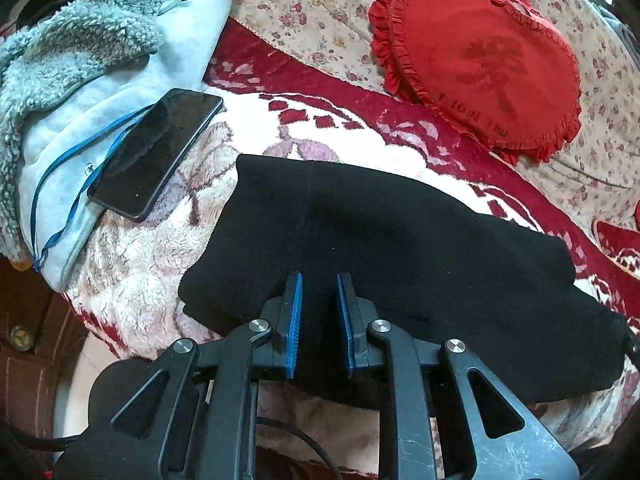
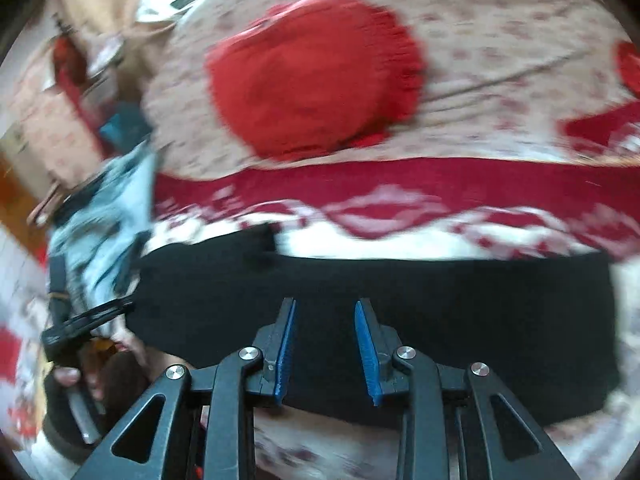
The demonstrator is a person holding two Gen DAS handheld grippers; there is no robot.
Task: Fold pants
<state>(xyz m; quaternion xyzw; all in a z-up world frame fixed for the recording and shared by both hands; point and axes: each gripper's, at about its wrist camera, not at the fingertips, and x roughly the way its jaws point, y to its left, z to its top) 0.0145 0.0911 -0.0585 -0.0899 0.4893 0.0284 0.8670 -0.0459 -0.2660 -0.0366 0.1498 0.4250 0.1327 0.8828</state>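
Note:
The black pants [image 1: 400, 248] lie folded into a thick band on a red and white fleece blanket [image 1: 152, 272]. My left gripper [image 1: 318, 280] hovers over their near edge with its blue-padded jaws a little apart and nothing between them. In the right wrist view, which is motion-blurred, the pants [image 2: 440, 300] stretch across the middle. My right gripper [image 2: 325, 304] is open over their near edge and holds nothing. The left gripper and the hand holding it [image 2: 80, 340] show at the far left.
A black phone [image 1: 156, 152] lies on a light blue fleece jacket [image 1: 80, 80] left of the pants. A red heart-shaped frilled cushion [image 1: 480, 64] rests on the floral sheet [image 1: 312, 8] behind; it also shows in the right wrist view [image 2: 312, 80]. The bed edge drops off at the lower left.

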